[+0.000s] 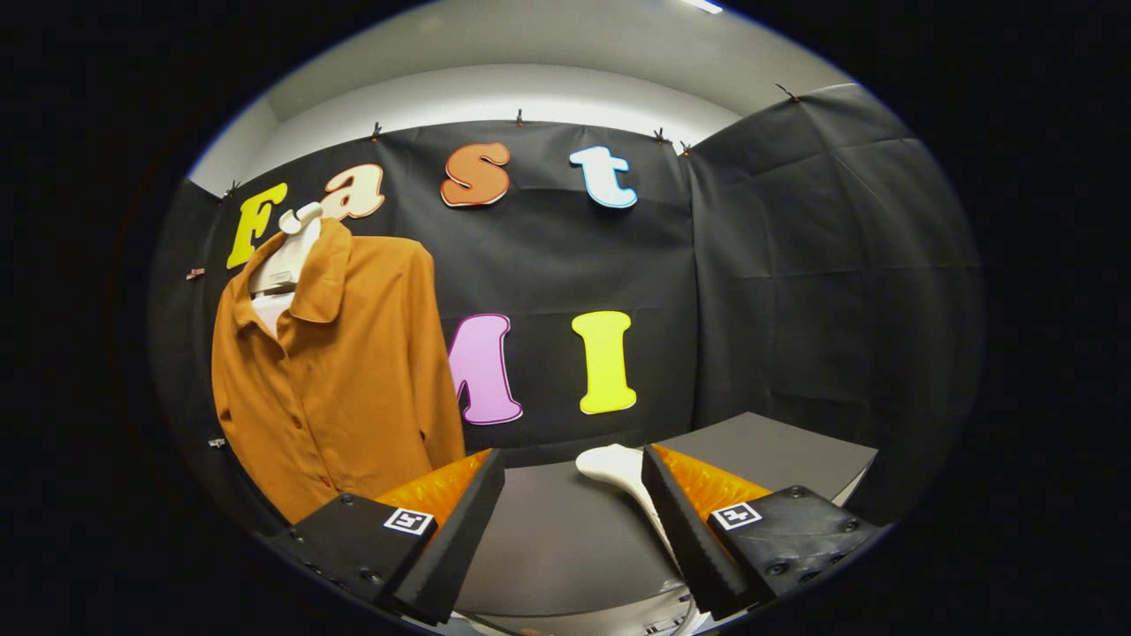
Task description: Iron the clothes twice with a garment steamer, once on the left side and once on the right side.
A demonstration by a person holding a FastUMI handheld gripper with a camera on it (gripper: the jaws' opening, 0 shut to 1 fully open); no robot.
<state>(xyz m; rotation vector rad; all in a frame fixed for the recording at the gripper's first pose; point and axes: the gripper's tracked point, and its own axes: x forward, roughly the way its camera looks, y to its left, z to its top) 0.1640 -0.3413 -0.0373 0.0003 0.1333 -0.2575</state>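
Gaping wide and empty, the gripper (pixel 573 503) faces a steamer (pixel 618 473) lying on the table (pixel 548 539), shirt (pixel 340 380) hanging beside.

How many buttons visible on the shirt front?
3, in a line down the brown shirt's placket. Others may be hidden. Gripper open.

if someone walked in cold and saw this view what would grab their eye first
Most striking is the rust-orange button-front shirt, hanging on a white hanger against the black cloth wall, off to the left beyond the fingers. Next is the white garment steamer lying on the dark grey table, just ahead of the right finger and partly hidden behind it. The gripper is open, holding nothing.
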